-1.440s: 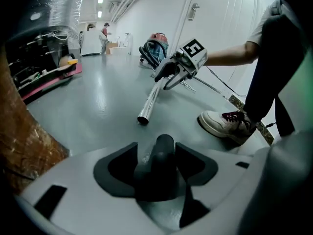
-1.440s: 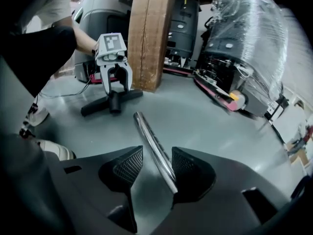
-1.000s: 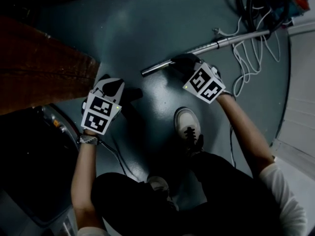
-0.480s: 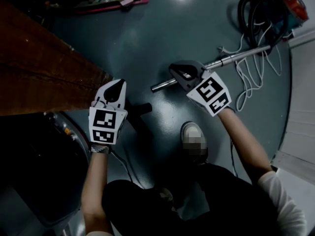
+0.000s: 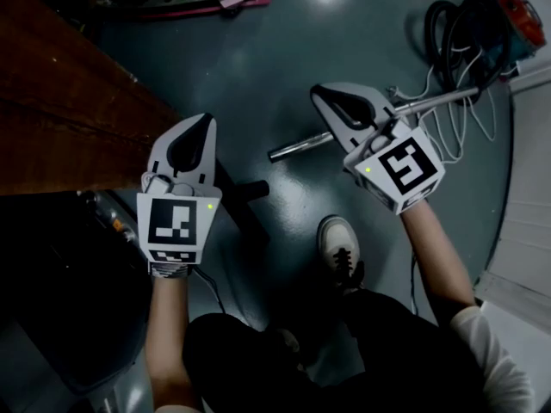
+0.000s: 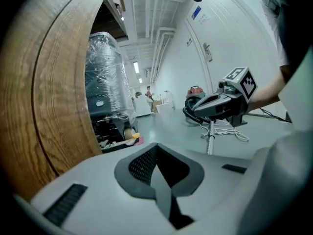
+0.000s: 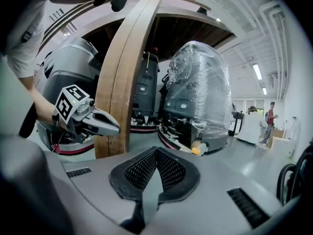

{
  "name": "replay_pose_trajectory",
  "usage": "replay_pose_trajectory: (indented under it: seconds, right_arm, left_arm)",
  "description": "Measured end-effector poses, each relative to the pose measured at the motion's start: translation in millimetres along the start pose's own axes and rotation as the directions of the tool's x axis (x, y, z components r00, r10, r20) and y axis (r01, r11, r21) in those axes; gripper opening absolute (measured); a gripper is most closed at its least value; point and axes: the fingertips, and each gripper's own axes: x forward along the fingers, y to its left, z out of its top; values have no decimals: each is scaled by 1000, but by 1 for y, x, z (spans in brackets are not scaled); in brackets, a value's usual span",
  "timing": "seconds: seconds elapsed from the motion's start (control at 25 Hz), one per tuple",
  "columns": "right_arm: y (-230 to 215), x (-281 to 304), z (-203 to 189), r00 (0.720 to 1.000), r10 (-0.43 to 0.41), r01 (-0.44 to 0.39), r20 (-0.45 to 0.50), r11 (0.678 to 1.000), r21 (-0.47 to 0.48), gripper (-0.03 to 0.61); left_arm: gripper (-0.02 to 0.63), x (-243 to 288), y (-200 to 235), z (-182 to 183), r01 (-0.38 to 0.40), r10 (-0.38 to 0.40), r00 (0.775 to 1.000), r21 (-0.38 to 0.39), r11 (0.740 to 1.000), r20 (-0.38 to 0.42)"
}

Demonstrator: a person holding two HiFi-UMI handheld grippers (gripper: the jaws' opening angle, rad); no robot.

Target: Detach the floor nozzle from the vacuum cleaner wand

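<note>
The metal wand lies on the grey floor with its near end bare. It also shows in the left gripper view as the wand. The black floor nozzle lies apart from it, just below my left gripper. My left gripper is raised above the floor, shut and empty. My right gripper hangs over the wand, and its jaws have just been closing with nothing between them. Each gripper sees the other: the right gripper and the left gripper.
The red vacuum body with black hose and white cord lies at the upper right. A wooden table stands at the left, with a dark machine below it. The person's shoe stands near the wand.
Both grippers have risen from the floor toward the camera. The right gripper has come off the wand, which stays on the floor. The nozzle lies where it was.
</note>
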Motion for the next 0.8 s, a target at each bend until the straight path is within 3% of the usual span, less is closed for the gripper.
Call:
replay_pose_trajectory:
  seconds: [0.24, 0.8]
  right_arm:
    - [-3, -6, 16, 1000, -12, 13, 19, 998, -54, 28]
    - [-2, -1, 9, 1000, 7, -6, 14, 999, -34, 28]
  left_arm:
    - [2, -5, -6, 21, 1, -1, 1000, 32, 999, 21]
    - [2, -5, 2, 11, -32, 33, 999, 34, 999, -10]
